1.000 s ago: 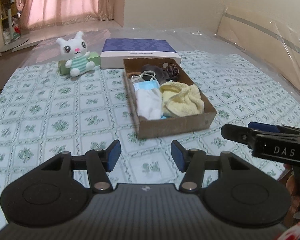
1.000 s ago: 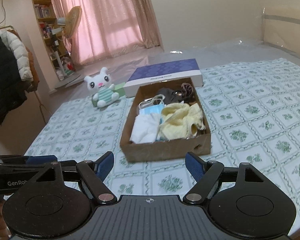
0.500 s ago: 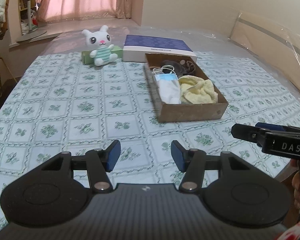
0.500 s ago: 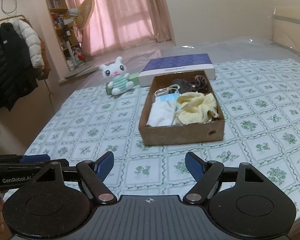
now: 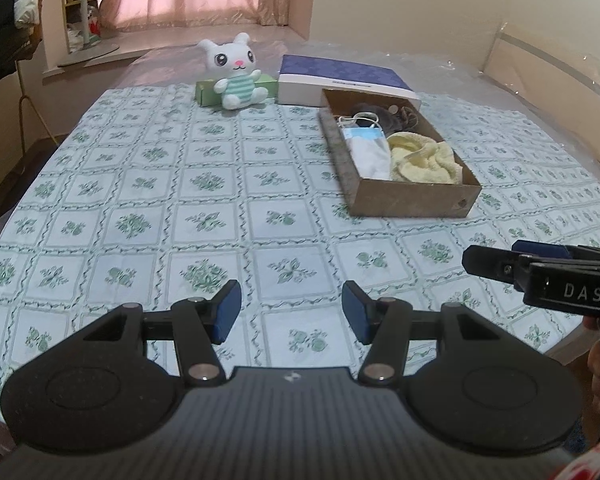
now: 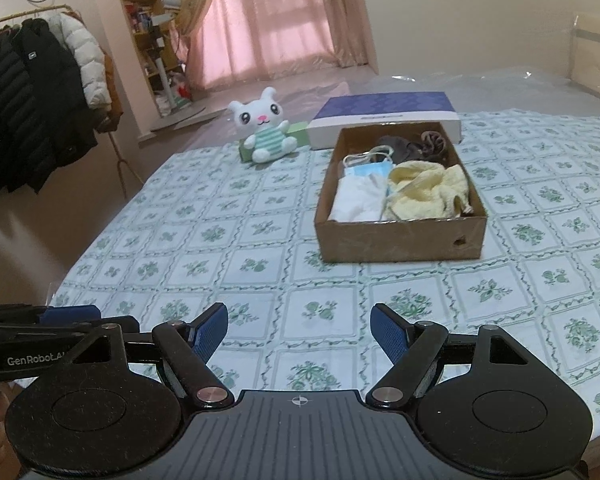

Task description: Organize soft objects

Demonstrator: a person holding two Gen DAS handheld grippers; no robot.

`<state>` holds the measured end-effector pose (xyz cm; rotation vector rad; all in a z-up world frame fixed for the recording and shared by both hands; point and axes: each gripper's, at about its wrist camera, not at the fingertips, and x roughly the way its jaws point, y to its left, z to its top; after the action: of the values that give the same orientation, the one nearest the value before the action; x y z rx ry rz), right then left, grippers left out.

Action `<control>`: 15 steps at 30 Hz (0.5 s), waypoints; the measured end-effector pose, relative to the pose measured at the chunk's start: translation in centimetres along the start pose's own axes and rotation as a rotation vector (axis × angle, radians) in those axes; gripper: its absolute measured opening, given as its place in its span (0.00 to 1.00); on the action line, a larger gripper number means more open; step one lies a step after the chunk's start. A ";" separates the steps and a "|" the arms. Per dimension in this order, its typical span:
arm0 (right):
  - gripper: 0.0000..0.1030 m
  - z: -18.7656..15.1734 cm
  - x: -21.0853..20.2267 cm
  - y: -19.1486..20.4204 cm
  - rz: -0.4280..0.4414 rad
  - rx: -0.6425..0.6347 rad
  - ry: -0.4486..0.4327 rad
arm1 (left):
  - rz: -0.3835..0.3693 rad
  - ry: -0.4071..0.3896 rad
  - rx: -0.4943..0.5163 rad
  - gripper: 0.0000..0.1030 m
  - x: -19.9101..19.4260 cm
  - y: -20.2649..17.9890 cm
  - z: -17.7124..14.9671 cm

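A brown cardboard box (image 5: 410, 201) (image 6: 400, 240) stands on the patterned tablecloth and holds a yellow towel (image 5: 424, 162) (image 6: 430, 190), a white cloth (image 5: 370, 160) (image 6: 356, 200), a blue face mask (image 5: 362, 134) (image 6: 370, 170) and dark items (image 6: 414, 146) at its far end. A white plush bunny (image 5: 236, 72) (image 6: 266, 128) sits beyond the box. My left gripper (image 5: 291, 316) is open and empty near the table's front edge. My right gripper (image 6: 299, 330) is open and empty, well short of the box.
A blue-topped flat box (image 5: 342, 82) (image 6: 384, 114) lies behind the cardboard box. A green box (image 5: 206, 92) sits behind the bunny. Jackets (image 6: 32, 92) hang at the left. The tablecloth (image 5: 160, 200) is bare left of the box.
Both grippers have drawn back from the box toward the table's front edge. The box and bunny appear farther away. Both jaws stay open.
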<state>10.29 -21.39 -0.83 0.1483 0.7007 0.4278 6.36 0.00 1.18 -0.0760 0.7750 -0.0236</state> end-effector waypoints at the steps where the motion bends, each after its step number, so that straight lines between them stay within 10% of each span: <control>1: 0.76 -0.1 0.1 0.2 0.002 -0.003 0.003 | 0.003 0.000 -0.002 0.51 -0.1 0.1 -0.1; 15: 0.76 -1.1 1.4 1.9 0.013 -0.055 0.035 | 0.032 0.007 -0.015 0.51 -0.5 0.9 -0.8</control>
<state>9.90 -19.11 -1.91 0.0941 0.7224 0.4626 5.42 0.90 0.85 -0.0777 0.7831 0.0120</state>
